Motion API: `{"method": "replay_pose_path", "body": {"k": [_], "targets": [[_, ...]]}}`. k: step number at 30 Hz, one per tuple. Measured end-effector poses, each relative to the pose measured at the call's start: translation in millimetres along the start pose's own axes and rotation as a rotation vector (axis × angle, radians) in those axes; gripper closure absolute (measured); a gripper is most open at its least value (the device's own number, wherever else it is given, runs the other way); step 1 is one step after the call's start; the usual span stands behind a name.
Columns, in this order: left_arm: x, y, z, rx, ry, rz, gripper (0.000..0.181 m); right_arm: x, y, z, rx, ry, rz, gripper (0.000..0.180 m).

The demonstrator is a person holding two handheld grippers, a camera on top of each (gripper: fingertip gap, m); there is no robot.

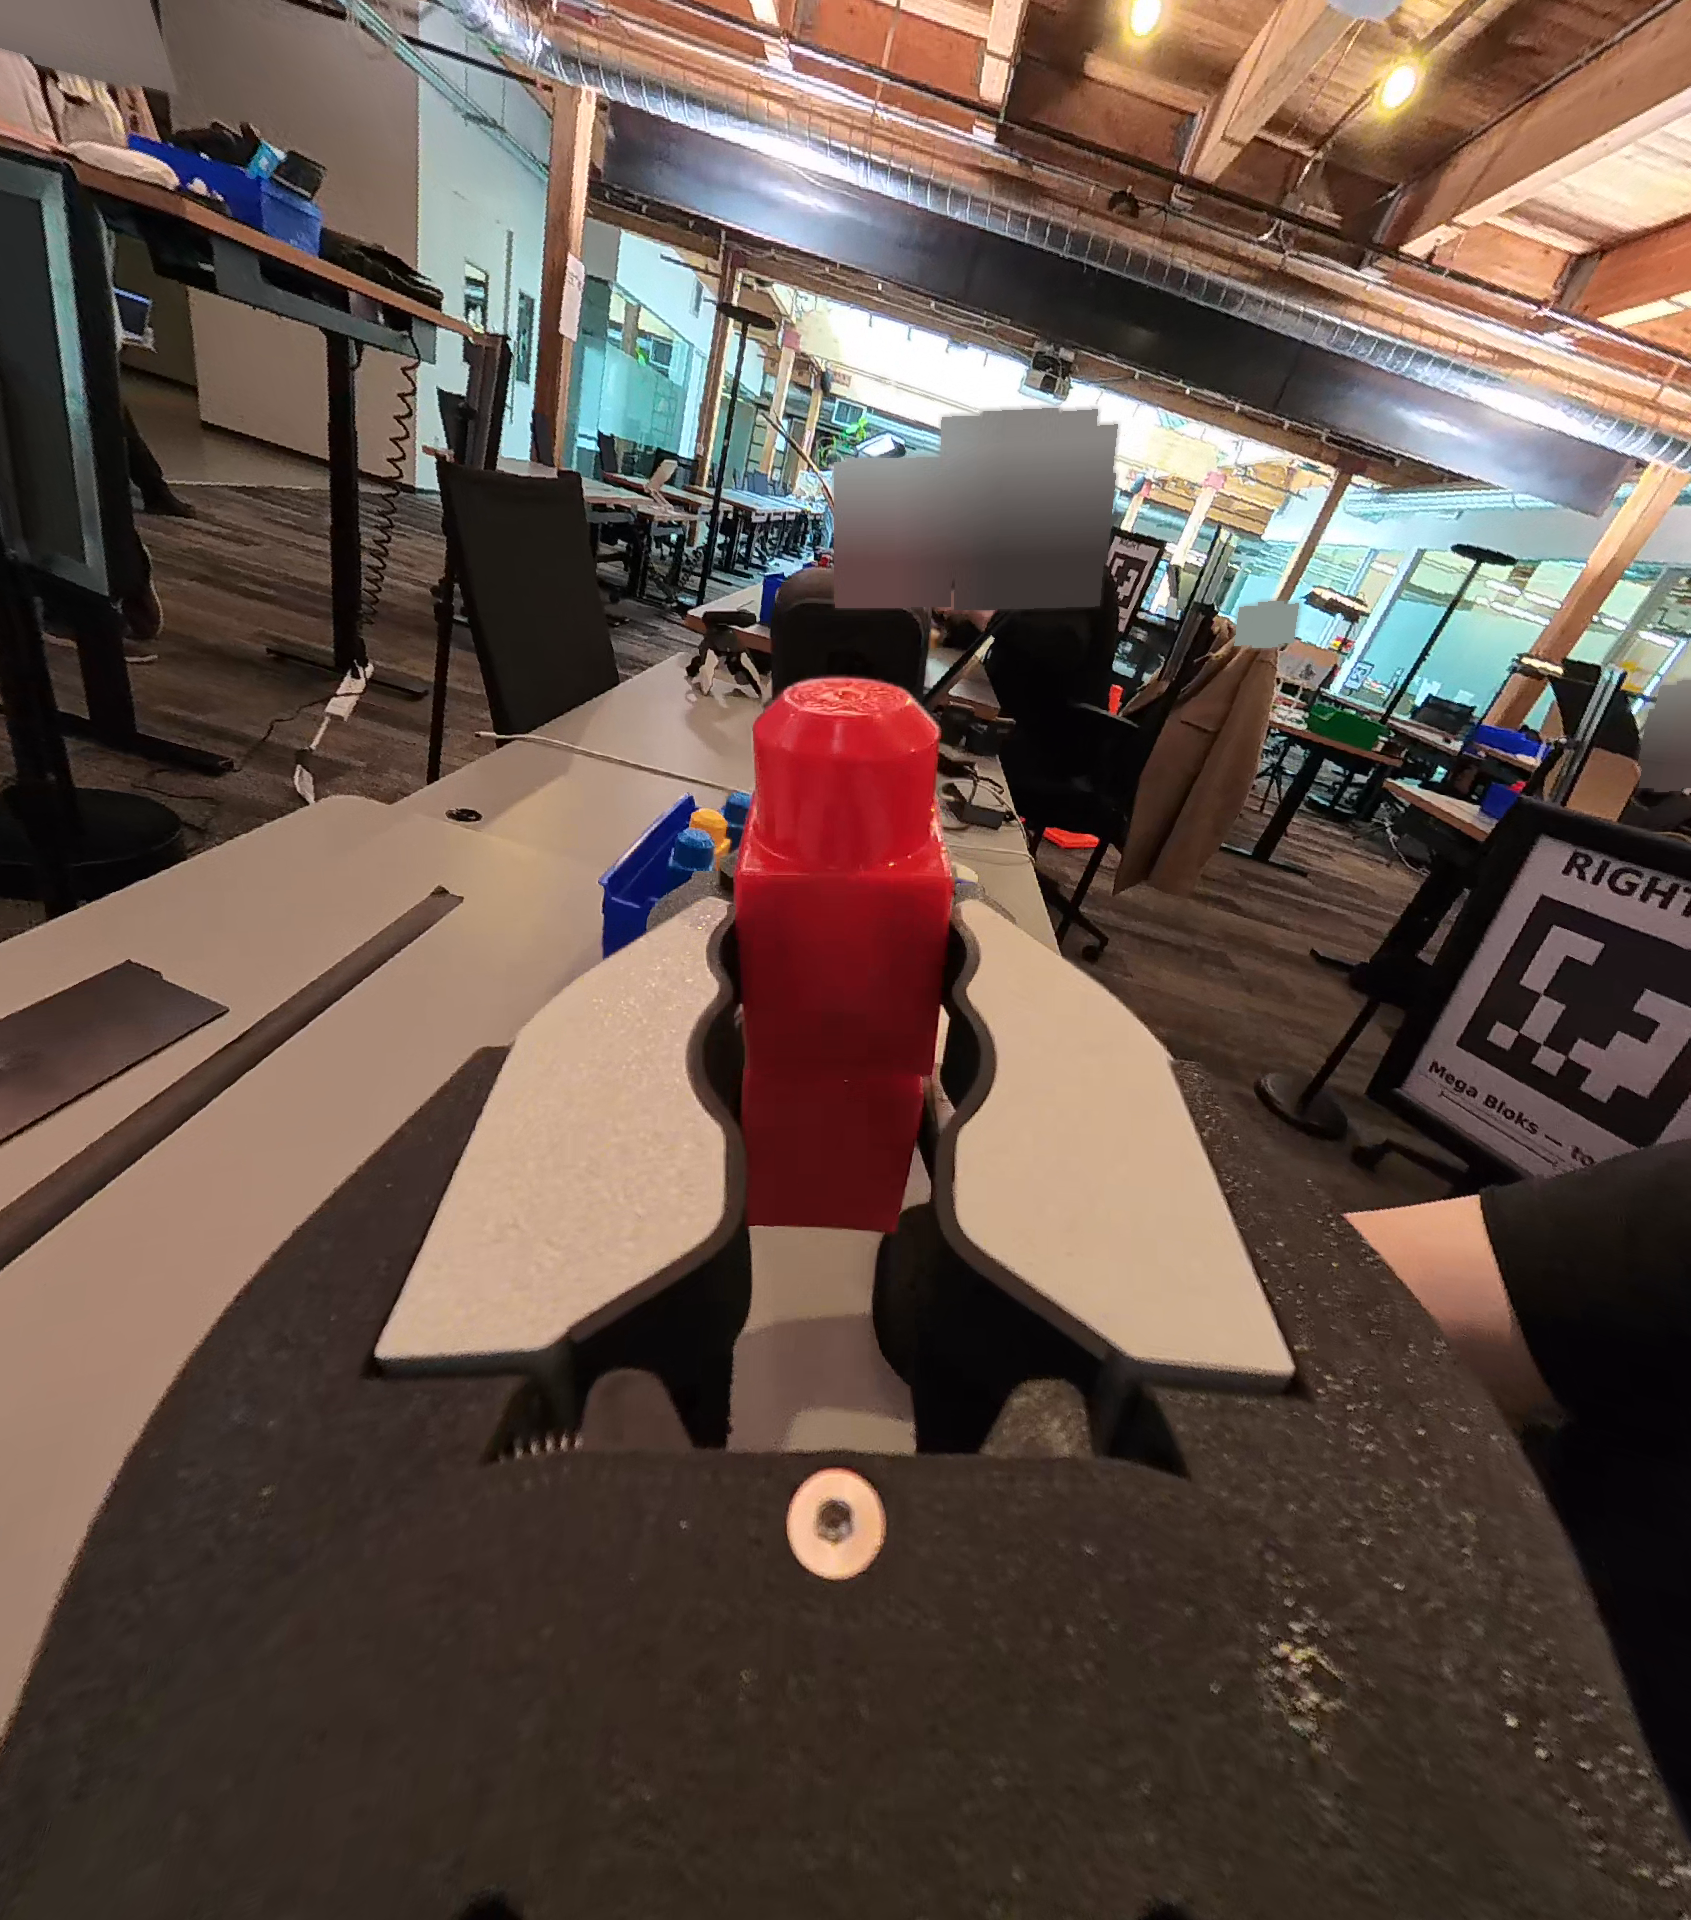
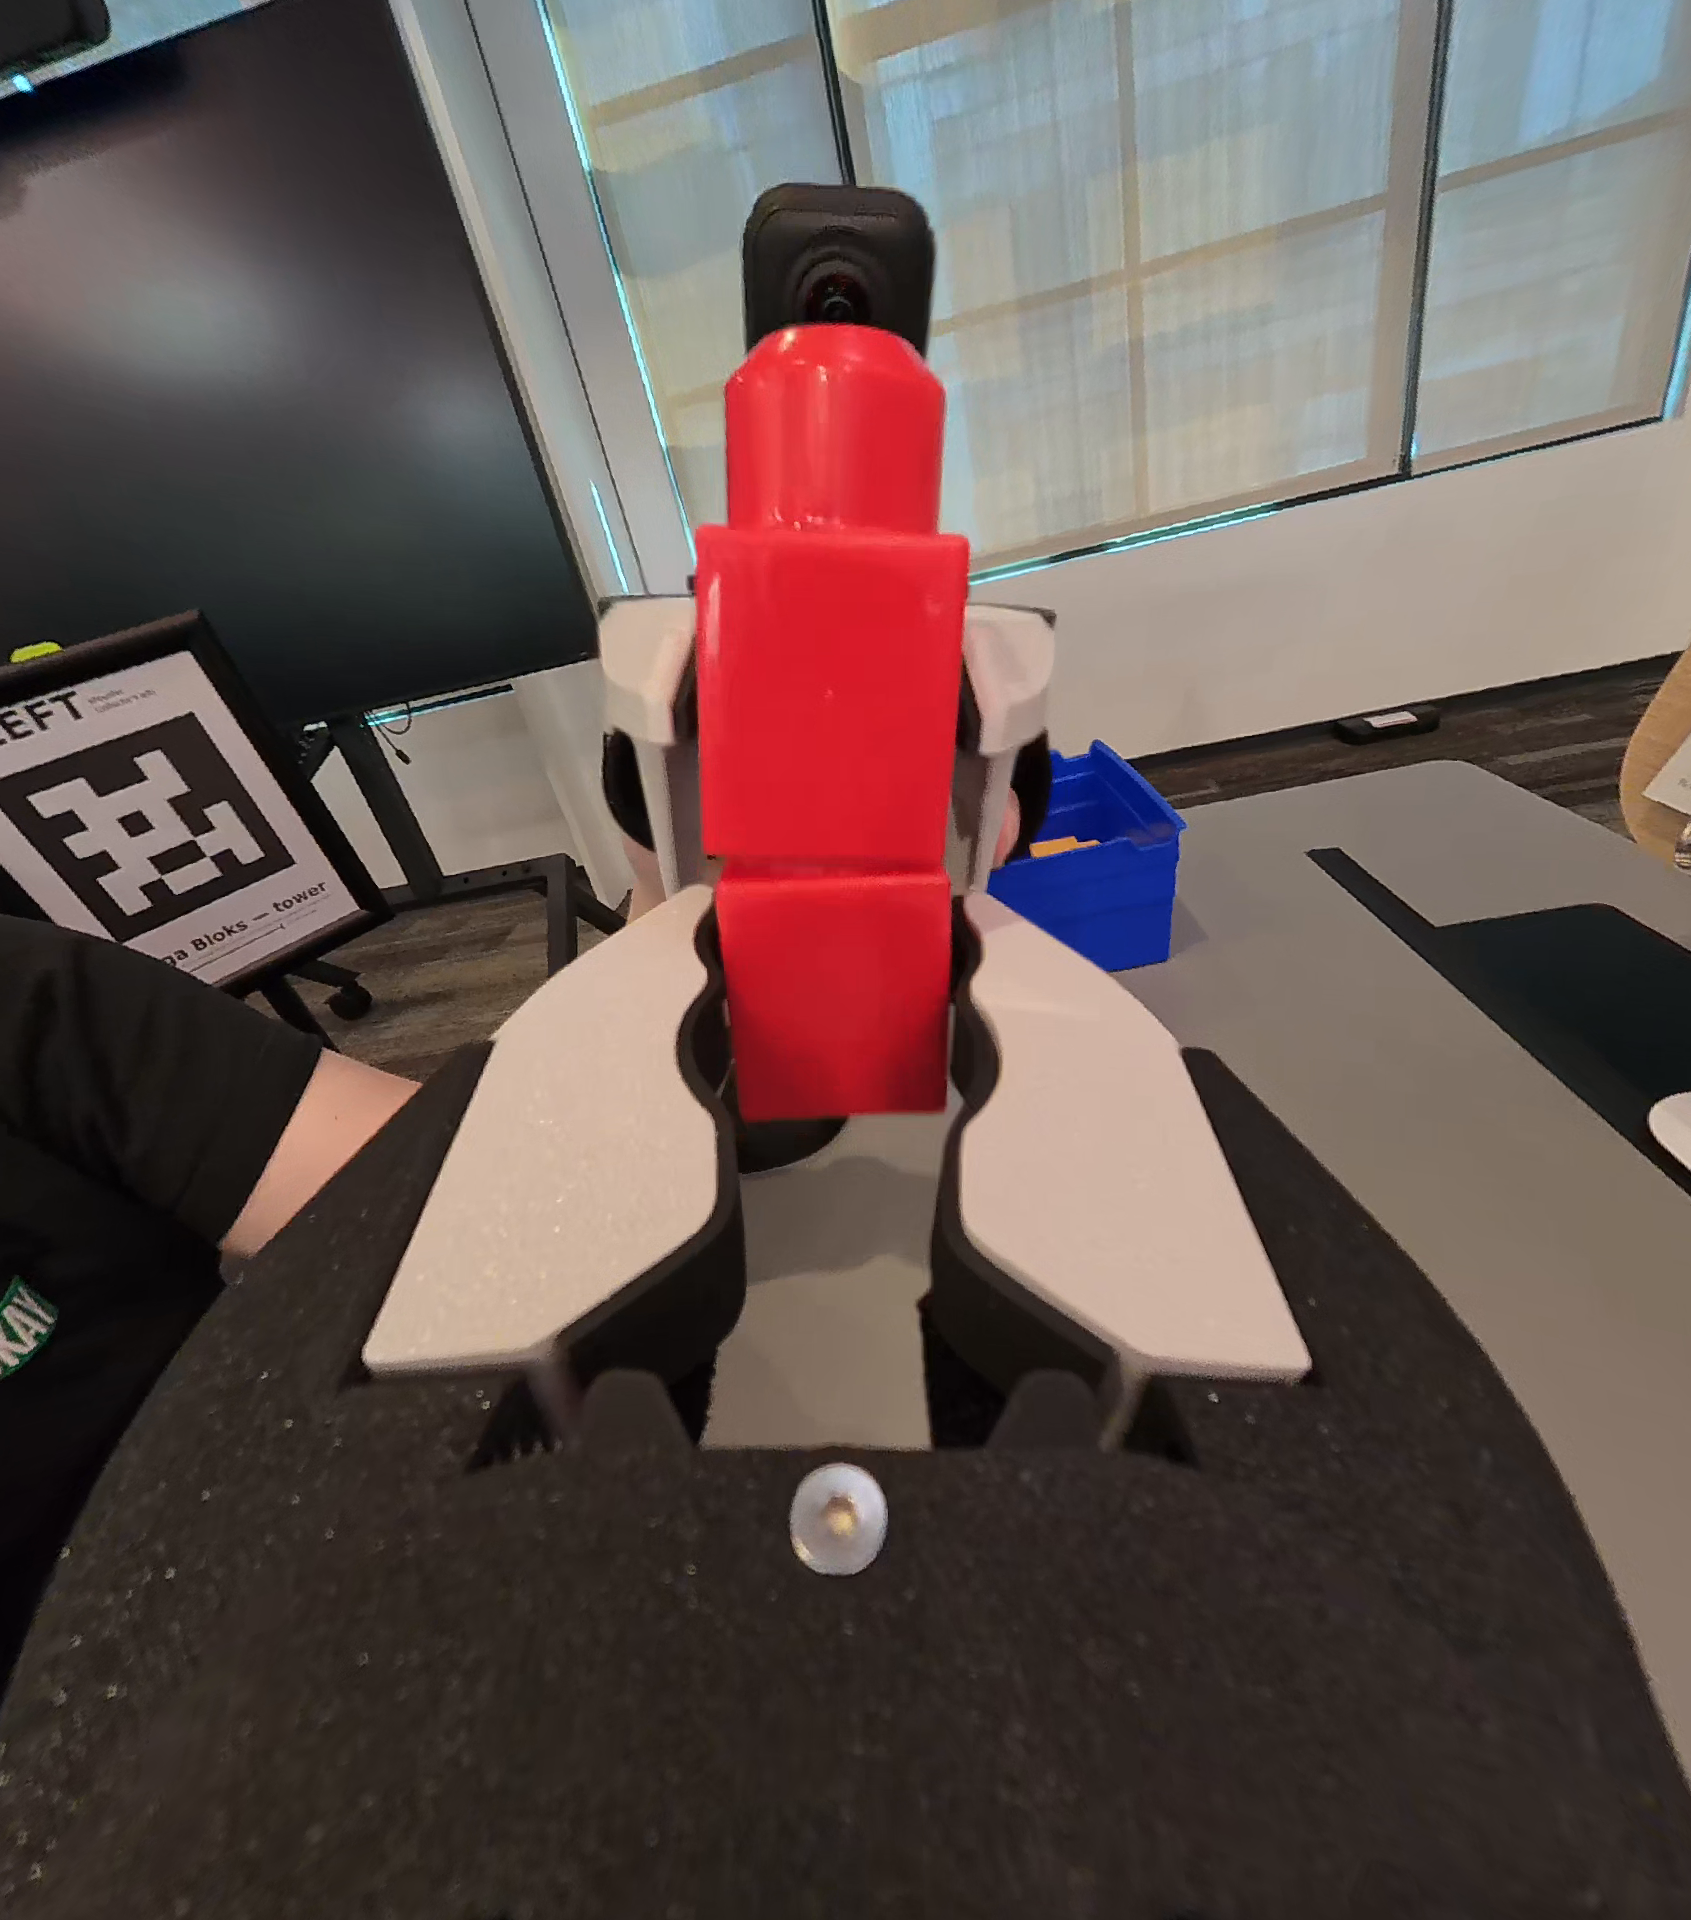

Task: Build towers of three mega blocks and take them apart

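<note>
Midair above a grey bench (image 2: 1340, 935), two red blocks sit joined in a short stack, held between two handheld grippers that face each other. From the left wrist view, the left gripper (image 1: 841, 997) has its fingers (image 1: 612, 1091) clamped on the upper red block (image 1: 836, 956); the right wrist view shows the same gripper farther off, closed on that same block. The right gripper (image 2: 836, 997) has its fingers (image 2: 592, 1091) clamped on the lower red block (image 2: 830, 997). The upper block's round stud points up and is bare, with nothing pressed onto it.

Judging by the count, the tower stands at two of three, so either a third block has yet to go on or the stack is being pulled apart; the frames do not settle which. With one gripper on each block, a separating pull looks possible. A blue bin (image 2: 1095, 862) rests on the bench behind the stack, and the left wrist view shows blue and yellow blocks (image 1: 711, 836) in it. Printed marker signs stand on either side, and a person's sleeved arm (image 2: 93, 1070) enters at the frame edge.
</note>
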State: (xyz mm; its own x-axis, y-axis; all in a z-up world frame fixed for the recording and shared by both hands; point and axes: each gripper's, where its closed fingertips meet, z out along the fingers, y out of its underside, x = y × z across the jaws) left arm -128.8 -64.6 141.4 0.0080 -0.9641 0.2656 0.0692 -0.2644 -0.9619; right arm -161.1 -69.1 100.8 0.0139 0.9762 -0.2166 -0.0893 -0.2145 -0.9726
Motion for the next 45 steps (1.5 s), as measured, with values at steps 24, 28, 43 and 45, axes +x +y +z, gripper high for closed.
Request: {"method": "replay_pose_path", "body": {"k": [24, 28, 43, 45], "targets": [[-7, 15, -5, -0.114, -0.042, 0.041, 0.145, 3, 19, 0, -0.112, -0.002, -0.003, 0.145], [-5, 23, -6, -0.161, -0.014, 0.034, 0.145, 3, 24, -4, -0.152, 0.0, -0.031, 0.145], [2, 11, 6, -0.05, 0.025, 0.031, 0.144, -2, 13, -12, -0.114, 0.005, -0.062, 0.145], [0, 9, 8, -0.039, -0.004, 0.048, 0.14, -2, 12, -14, -0.109, 0.008, -0.064, 0.145]]}}
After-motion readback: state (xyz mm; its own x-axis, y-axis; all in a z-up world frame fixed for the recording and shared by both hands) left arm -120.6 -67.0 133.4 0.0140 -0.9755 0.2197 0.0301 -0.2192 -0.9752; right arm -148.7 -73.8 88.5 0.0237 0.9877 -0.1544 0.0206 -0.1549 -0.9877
